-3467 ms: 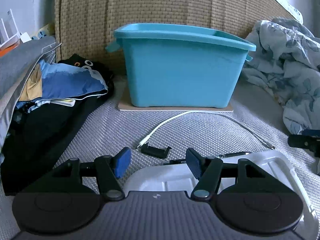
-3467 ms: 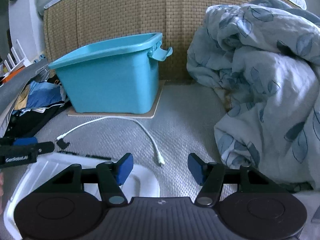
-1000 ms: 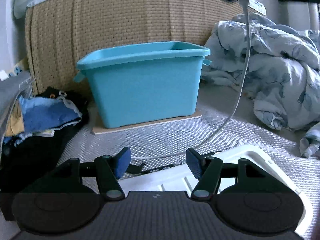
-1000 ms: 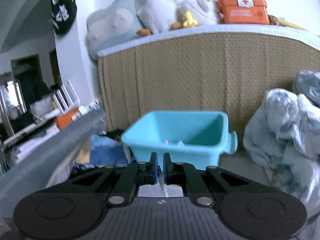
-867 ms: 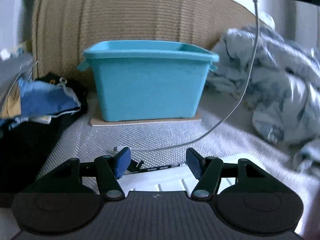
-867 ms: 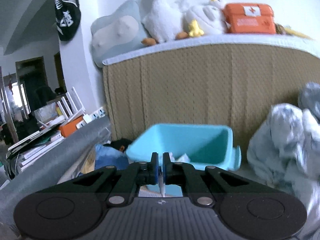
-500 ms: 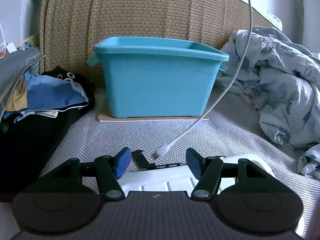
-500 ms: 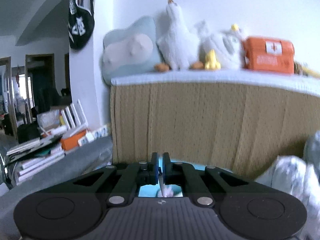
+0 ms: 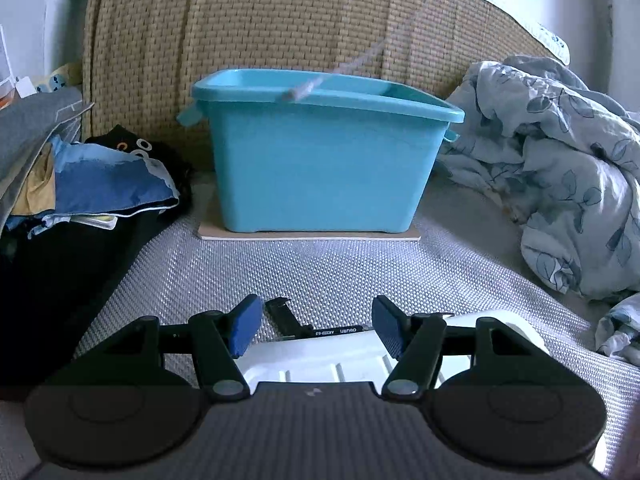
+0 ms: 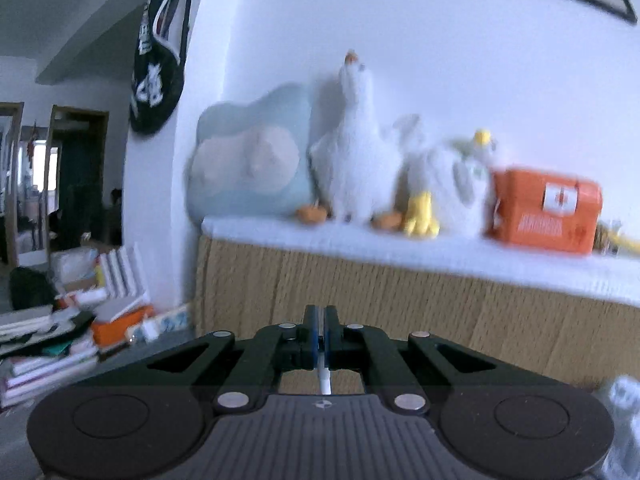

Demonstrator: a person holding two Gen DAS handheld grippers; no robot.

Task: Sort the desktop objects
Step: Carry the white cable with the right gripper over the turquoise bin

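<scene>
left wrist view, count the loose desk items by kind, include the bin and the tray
teal bin: 1
white tray: 1
white cable, hanging over the bin from the shut right tool: 1
black pen: 1
black clip: 1
total: 5

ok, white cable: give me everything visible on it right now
The white cable is thin, round and plastic-looking. One end is pinched between the shut jaws of the right gripper, a short stub sticking out behind the pads. In the left wrist view it hangs down from the top edge, motion-blurred, its free plug end dangling at the rim of the teal bin. Whether the plug touches the rim is unclear.
</scene>
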